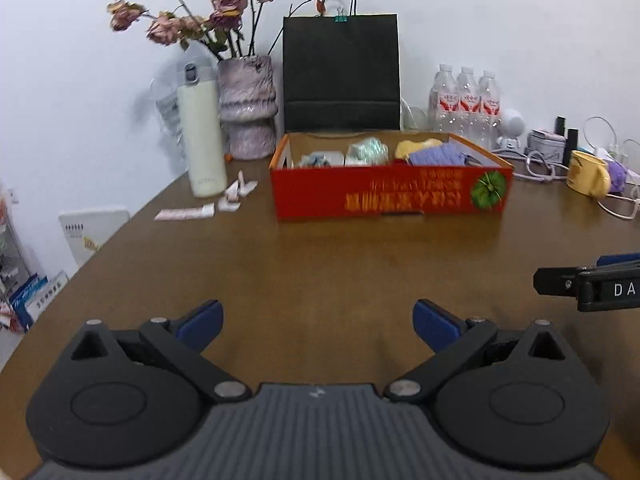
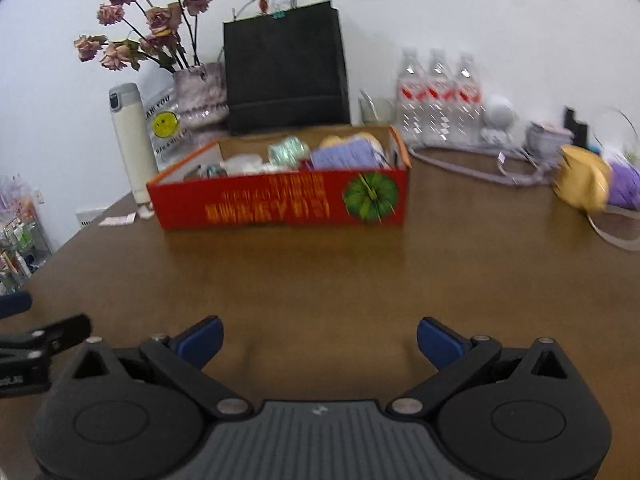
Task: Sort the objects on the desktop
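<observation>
Left gripper (image 1: 318,326), right gripper (image 2: 320,342): fingers wide apart, empty, over bench near edge. Red box (image 1: 390,194) mid-bench, part-filled. Yellow mug (image 1: 588,178) far right: rigid, breakable; grip handle or rim.

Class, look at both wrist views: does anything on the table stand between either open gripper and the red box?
Nothing visible does. Only bare brown table lies between the left gripper, the right gripper and the red box.
</observation>
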Motion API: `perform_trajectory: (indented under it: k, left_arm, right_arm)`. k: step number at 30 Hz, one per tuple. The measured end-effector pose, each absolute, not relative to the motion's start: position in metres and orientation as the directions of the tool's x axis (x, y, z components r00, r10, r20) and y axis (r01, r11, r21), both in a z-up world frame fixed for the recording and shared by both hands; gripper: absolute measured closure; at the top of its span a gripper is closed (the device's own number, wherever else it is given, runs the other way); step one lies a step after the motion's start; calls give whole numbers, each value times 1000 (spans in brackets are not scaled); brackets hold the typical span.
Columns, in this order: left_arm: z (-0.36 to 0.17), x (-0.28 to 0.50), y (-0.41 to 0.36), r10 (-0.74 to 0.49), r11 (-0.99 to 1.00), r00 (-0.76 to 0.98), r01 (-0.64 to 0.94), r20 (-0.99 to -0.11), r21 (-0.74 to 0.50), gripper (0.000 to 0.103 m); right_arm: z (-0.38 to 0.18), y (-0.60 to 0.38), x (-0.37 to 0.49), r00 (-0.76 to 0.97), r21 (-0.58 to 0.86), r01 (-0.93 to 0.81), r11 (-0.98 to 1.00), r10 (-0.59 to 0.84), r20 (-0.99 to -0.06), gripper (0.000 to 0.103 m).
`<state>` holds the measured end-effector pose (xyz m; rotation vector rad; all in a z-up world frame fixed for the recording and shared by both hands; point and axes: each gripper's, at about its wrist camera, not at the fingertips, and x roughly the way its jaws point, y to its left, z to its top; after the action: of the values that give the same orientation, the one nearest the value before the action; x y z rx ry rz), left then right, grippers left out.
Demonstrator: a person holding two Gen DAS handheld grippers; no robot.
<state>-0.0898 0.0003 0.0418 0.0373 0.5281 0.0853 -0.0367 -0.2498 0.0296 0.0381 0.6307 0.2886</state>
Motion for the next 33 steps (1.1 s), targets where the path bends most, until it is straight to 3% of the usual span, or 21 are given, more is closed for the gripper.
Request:
perform_trajectory:
  k: [10,20,33]
  left_arm:
    - [42,-132,-5,45,999,850,-24,-524,45,0]
    - [24,-79,-2,50,999,801,-48,-597,19,0]
    - [9,-12,14,71,996,767,-85,-637,8,0]
  right_arm:
    - [33,-245,-91,748,102,-213,972,229,-623,0]
    - [14,-219,-61,673,65,-258,964,228,-704,0]
    - [7,-202,8,695,16,-211,977,161,-701,0]
